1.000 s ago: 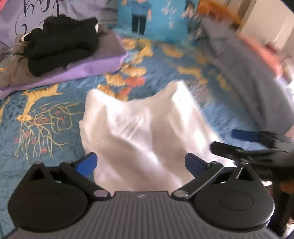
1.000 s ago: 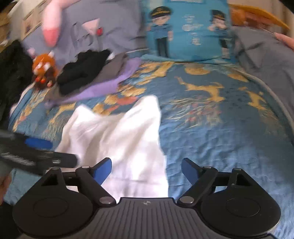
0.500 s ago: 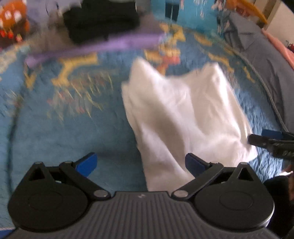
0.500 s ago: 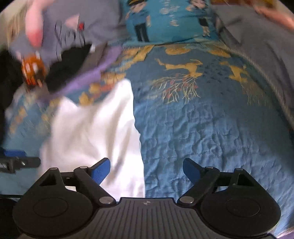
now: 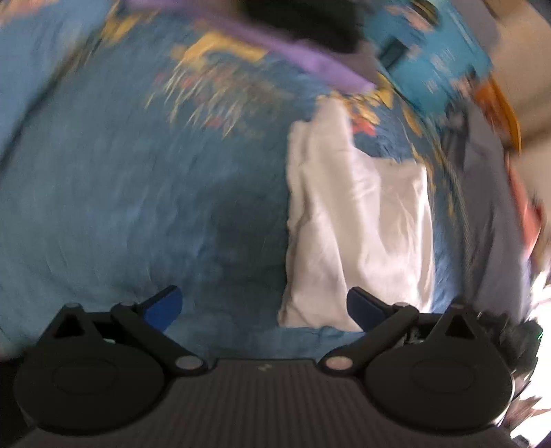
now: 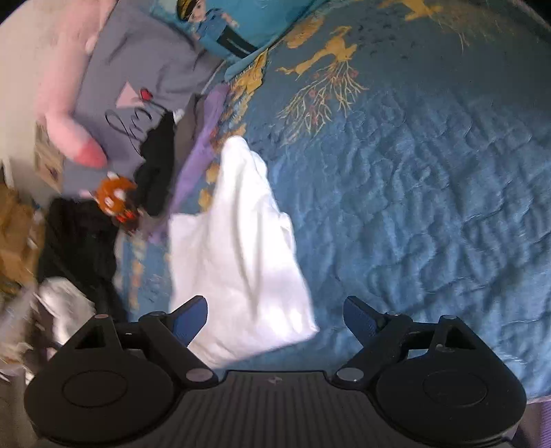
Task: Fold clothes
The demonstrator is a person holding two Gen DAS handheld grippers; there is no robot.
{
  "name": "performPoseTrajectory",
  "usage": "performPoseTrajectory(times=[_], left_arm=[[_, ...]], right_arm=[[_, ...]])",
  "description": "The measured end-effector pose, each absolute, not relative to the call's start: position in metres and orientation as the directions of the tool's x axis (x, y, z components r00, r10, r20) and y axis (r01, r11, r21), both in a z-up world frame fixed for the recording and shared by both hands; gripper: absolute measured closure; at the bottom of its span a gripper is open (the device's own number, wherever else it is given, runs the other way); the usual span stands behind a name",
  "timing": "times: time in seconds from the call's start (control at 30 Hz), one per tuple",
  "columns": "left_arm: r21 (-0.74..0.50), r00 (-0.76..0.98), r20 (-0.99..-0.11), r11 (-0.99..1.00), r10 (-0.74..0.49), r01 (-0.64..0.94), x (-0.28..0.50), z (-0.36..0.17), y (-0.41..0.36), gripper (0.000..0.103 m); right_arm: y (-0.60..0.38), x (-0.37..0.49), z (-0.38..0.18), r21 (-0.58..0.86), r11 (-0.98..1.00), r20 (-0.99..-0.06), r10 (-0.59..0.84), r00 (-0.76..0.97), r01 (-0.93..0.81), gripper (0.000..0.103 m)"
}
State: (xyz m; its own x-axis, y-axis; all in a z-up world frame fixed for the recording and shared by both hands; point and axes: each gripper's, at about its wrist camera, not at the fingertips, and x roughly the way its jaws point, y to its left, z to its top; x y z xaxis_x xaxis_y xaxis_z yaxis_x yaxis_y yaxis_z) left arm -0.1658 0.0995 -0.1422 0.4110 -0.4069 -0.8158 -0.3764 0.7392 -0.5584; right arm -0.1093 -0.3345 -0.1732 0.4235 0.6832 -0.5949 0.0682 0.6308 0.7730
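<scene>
Ahead of our right gripper [image 6: 275, 318], jaws wide and empty, the white garment [image 6: 241, 262] lies limp on the blue quilt [image 6: 430, 206]; light, soft cloth, we judge, best pinched at its near corners. Our left gripper [image 5: 264, 306] is likewise spread, the garment by its right finger.

We see a bed w/ a blue quilt [image 6: 430, 179], stitched in ripples and printed w/ gold deer and branches. At its head leans a teal pillow [image 6: 241, 24] w/ a cartoon figure in uniform, beside a grey pillow [image 6: 144, 69] w/ black script. A pink plush [image 6: 65, 113] lies against the grey one; a small orange toy [image 6: 115, 198] sits near it. Pale wall [image 5: 523, 62] shows at the left view's upper right, brightly lit. Daylight is strong; that view is blurred.
</scene>
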Motion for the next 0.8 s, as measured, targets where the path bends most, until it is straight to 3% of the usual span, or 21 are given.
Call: performPoseTrajectory(times=[0.07,0.27,0.43,0.8], left_arm=[[-0.619,0.421,-0.783,0.648,-0.459,-0.444,-0.17,-0.159,0.103,0.0],[-0.642,0.454,-0.766,0.585,-0.456,-0.496,-0.175,-0.169,0.094,0.0],[-0.766,0.502,-0.637,0.406,-0.585,-0.499,-0.17,-0.185,0.086,0.0],[-0.888,0.662,-0.422,0.133,-0.619,-0.441,-0.168,-0.215,0.081,0.0]], right_arm=[[-0.333,-0.106,-0.178,0.799,0.591,-0.576,0.702,0.418,0.109,0.016],[-0.318,-0.1,-0.182,0.765,0.628,-0.626,0.67,0.399,0.144,0.016],[-0.307,-0.098,-0.19,0.784,0.593,-0.608,0.674,0.42,0.185,0.011],[-0.3,-0.112,-0.203,0.848,0.488,-0.516,0.666,0.539,0.208,0.005]])
